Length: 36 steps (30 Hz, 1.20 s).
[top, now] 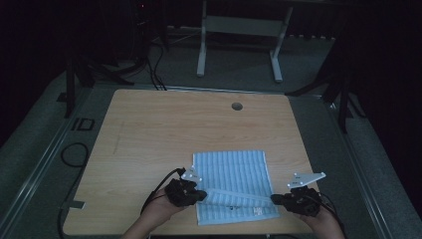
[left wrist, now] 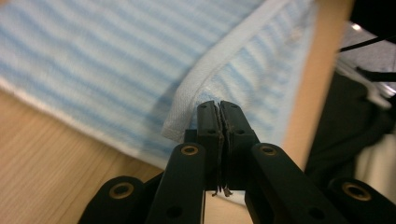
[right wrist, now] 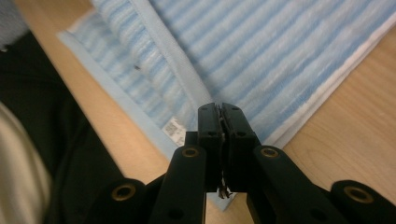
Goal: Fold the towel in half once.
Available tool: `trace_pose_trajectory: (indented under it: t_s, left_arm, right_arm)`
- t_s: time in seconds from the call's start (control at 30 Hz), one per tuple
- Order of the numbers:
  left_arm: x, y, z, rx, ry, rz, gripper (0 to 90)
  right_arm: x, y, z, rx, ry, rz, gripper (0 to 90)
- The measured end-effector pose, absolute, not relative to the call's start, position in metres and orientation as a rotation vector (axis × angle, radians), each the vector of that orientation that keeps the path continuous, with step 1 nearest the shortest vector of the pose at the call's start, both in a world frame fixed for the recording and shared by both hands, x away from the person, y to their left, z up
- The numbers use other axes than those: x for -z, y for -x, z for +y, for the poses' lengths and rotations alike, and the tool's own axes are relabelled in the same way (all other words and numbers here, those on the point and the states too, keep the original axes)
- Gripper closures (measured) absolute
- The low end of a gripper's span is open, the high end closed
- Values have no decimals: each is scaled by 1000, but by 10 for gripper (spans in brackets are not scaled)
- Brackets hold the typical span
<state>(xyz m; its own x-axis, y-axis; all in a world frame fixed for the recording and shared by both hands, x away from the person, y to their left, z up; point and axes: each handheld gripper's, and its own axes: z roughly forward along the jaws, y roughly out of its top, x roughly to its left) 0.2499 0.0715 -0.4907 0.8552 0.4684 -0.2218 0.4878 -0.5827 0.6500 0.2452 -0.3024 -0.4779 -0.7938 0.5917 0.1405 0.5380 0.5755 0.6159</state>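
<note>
A light blue striped towel [top: 231, 172] lies flat near the front edge of the wooden table [top: 149, 129]. My left gripper [top: 201, 194] is at the towel's left side, my right gripper [top: 274, 199] at its right side. A lifted strip of the towel's upper layer runs between them. In the left gripper view the jaws [left wrist: 218, 105] are pressed together on the white-hemmed corner of the towel [left wrist: 93, 60]. In the right gripper view the jaws [right wrist: 219, 107] are likewise shut on the hem of the towel [right wrist: 280, 46], beside a small printed label [right wrist: 173, 128].
A round cable hole [top: 237, 106] sits near the table's far edge. Bare wood lies to the left of and beyond the towel. On the floor beyond stands a white metal frame [top: 201, 50]. A black cable [top: 74, 154] loops on the floor at the left.
</note>
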Motion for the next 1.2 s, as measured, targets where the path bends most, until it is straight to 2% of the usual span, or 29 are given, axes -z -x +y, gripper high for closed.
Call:
trace_pose_trajectory:
  t_s: [0.07,0.1,0.13,0.17,0.2,0.27,0.37,0.63,1.03,1.2]
  left_arm:
    - [490,-240,69,158,-2342,578,849]
    - [492,-235,67,226,-2382,513,783]
    - [495,-230,66,288,-2405,472,688]
    - [498,-226,65,308,-2419,469,598]
    - [500,-225,66,289,-2430,487,554]
    - [504,-228,70,253,-2426,553,494]
    - [505,-237,78,195,-2400,655,487]
    - [505,-262,81,22,-2448,760,470]
    - [504,-311,92,-123,-2435,926,470]
    - [500,-334,92,-167,-2409,961,428]
  right_arm:
    - [475,-238,-309,-1051,-959,2756,800]
    - [477,-235,-312,-1047,-967,2762,731]
    - [480,-233,-316,-1025,-992,2769,704]
    - [483,-232,-320,-997,-1016,2773,684]
    - [487,-231,-323,-974,-1037,2765,653]
    - [493,-232,-328,-956,-1089,2748,651]
    - [497,-236,-329,-935,-1119,2716,641]
    - [496,-261,-316,-913,-1076,2702,614]
    - [492,-328,-297,-827,-1043,2671,556]
    - [486,-362,-293,-829,-1080,2648,515]
